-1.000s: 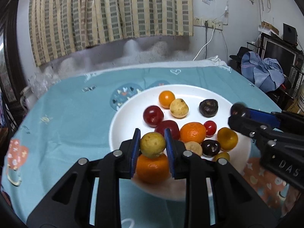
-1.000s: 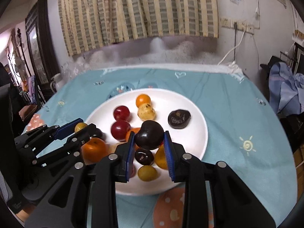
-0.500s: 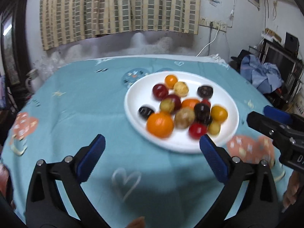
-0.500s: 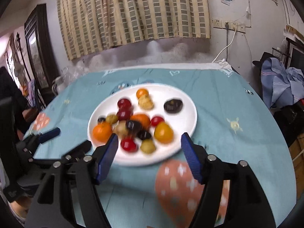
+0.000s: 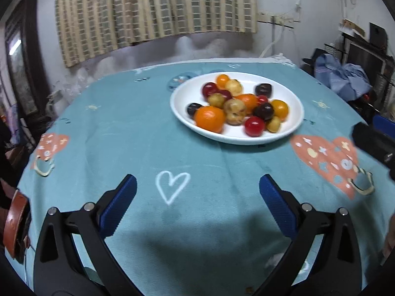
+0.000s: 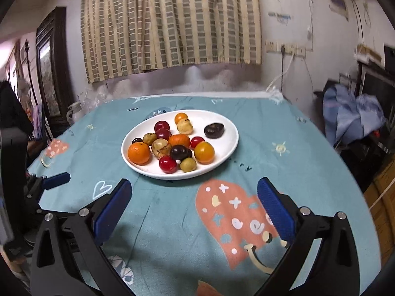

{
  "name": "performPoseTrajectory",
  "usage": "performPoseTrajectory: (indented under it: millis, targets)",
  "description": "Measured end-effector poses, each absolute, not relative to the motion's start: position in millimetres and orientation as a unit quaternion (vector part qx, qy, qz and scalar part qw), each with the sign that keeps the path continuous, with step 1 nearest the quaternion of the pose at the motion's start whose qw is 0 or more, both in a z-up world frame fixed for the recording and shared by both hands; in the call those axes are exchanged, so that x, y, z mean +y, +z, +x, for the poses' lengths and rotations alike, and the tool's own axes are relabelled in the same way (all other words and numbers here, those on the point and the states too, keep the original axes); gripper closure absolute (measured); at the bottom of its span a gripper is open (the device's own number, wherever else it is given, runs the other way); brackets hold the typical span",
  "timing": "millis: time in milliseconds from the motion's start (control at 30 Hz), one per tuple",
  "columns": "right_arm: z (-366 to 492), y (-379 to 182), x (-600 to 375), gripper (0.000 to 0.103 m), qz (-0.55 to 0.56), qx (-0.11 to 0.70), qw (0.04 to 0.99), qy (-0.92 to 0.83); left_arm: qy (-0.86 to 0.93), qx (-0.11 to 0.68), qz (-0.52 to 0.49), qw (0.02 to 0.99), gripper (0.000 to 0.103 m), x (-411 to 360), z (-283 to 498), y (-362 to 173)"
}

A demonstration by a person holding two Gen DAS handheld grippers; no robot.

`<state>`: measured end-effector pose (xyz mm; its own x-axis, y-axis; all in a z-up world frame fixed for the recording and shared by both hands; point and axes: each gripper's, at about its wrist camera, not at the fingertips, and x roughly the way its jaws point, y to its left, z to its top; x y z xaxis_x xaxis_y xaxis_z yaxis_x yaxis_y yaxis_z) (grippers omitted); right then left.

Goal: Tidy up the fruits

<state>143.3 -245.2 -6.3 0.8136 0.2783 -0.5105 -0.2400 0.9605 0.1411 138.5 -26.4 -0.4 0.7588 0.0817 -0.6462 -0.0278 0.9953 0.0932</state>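
A white plate (image 5: 293, 120) (image 6: 229, 145) on the teal tablecloth holds several fruits: a large orange (image 5: 209, 119) (image 6: 138, 153), red plums (image 5: 253, 126) (image 6: 167, 164), dark plums (image 5: 263, 111) (image 6: 214, 130) and yellow-brown fruits (image 5: 235, 108) (image 6: 160, 147). My left gripper (image 5: 197, 202) is open and empty, well back from the plate near the table's front edge. My right gripper (image 6: 193, 204) is open and empty, also back from the plate. The left gripper's tip shows in the right wrist view (image 6: 55, 180); the right gripper's tip shows in the left wrist view (image 5: 372, 140).
The round table is covered by a teal cloth (image 5: 123, 135) with heart prints. Striped curtains (image 6: 170, 22) hang behind. A pile of blue clothes (image 6: 355, 116) lies off to the right. A dark cabinet (image 6: 51, 79) stands at the left.
Both grippers let go of their fruits, a yellow-brown one and a dark plum, onto the plate, opened wide and drew back toward the table's front edge.
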Motion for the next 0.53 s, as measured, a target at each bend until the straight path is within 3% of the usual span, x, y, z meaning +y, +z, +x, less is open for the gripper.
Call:
performPoseTrajectory:
  millis: [533]
  targets:
    - [143.5,-14.3,-240.9,0.001,0.033,0.295,0.946,0.133,0.031,0.310,0.029,0.950,0.002,-21.8,128.5,19.5]
